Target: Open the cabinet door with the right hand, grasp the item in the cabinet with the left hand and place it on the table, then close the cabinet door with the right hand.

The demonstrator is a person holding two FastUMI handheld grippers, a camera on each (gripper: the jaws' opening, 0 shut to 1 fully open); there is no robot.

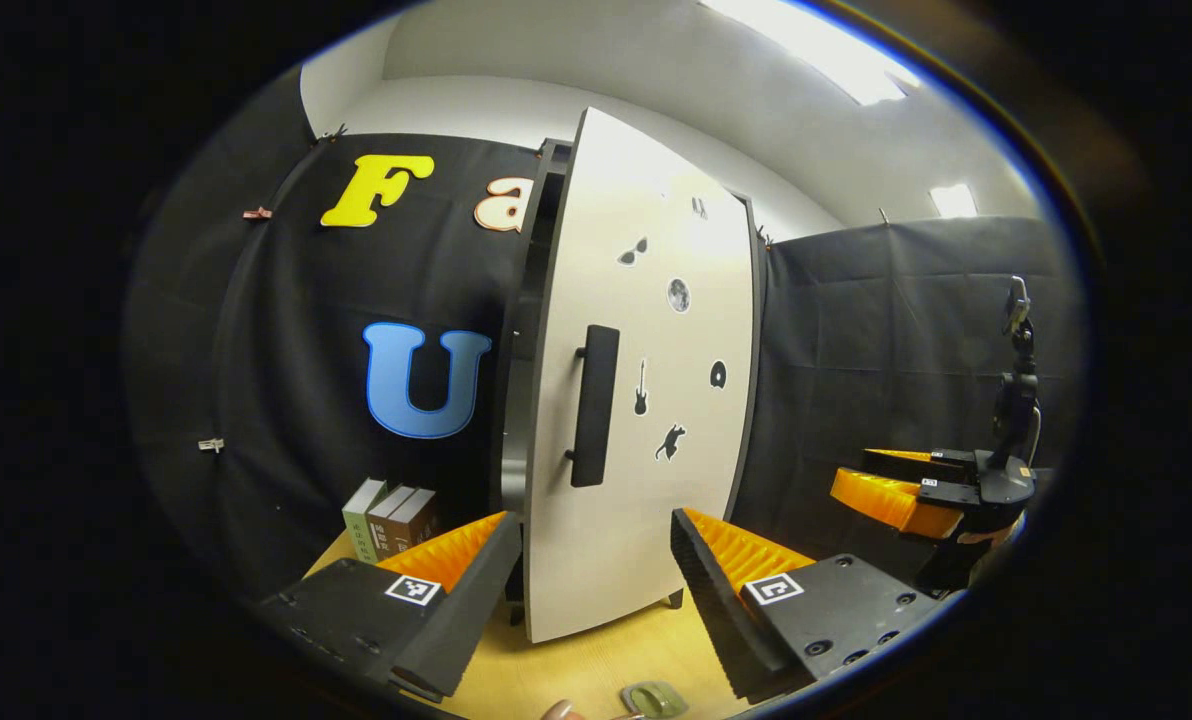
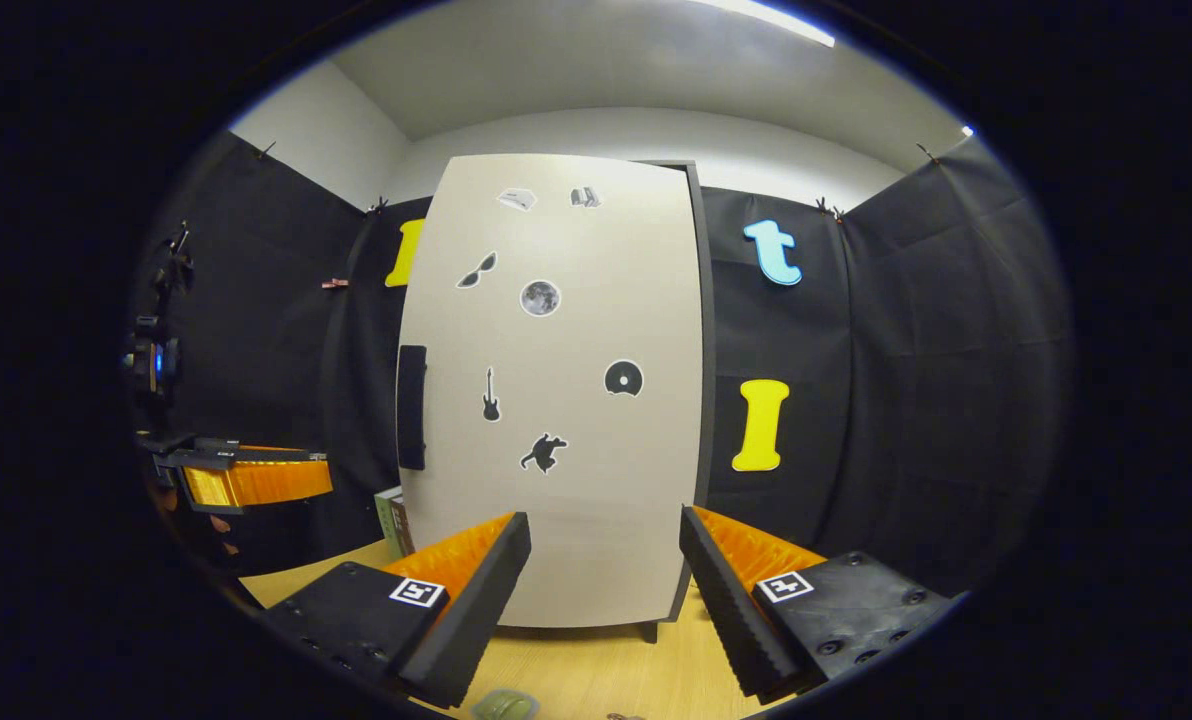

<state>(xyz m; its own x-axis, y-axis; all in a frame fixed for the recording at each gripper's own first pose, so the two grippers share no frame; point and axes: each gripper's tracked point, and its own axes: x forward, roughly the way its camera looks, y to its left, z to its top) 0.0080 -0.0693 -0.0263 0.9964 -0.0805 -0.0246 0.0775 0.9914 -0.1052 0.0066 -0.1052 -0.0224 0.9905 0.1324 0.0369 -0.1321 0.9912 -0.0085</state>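
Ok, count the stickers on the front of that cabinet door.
7 on the cabinet door: left top sticker, right top sticker, sunglasses, moon, guitar, disc, and animal lowest. In the right gripper view none looks hidden.

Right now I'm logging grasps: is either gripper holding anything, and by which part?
Nothing is held. Left gripper and right gripper are both open, short of the cabinet door.

Cabinet (image 1: 531, 400) upright on the wooden table (image 1: 576, 670), dark frame; pale door (image 1: 646, 420) with black stickers and a vertical black bar handle (image 1: 594, 405), door ajar in left gripper view, dark gap at handle side; small greenish item (image 1: 654, 697) lies on table in front, near bottom edge
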